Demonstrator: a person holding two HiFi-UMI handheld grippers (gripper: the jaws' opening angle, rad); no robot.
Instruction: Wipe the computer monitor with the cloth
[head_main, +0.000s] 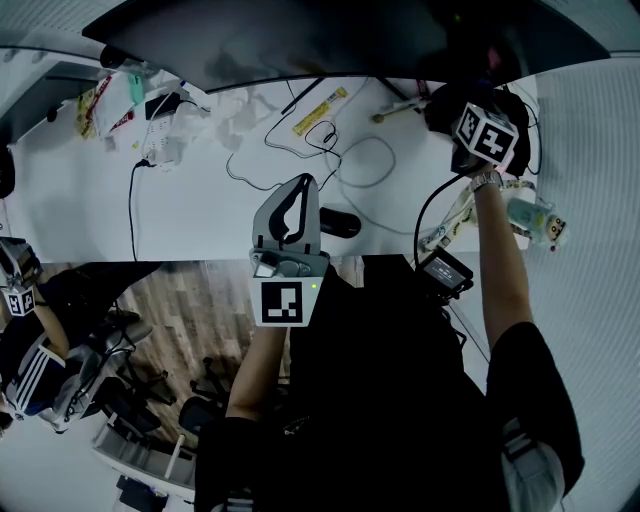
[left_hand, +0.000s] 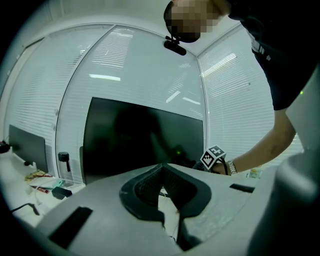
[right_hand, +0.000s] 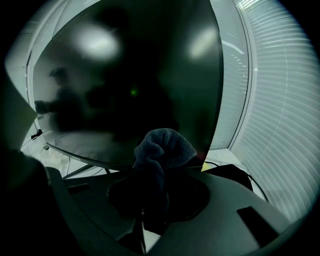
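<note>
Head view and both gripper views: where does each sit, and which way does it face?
Head view: on the head, facing steeply down at the desk; both forearms show.
Left gripper view: on the left gripper, shut, empty, facing the monitor; right forearm shows.
Right gripper view: on the right gripper, shut on the cloth, near the monitor.
Both gripper views share the monitor.

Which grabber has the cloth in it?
The right gripper: it is shut on the dark cloth, up close to the monitor. The left gripper is shut on nothing, farther back.
</note>
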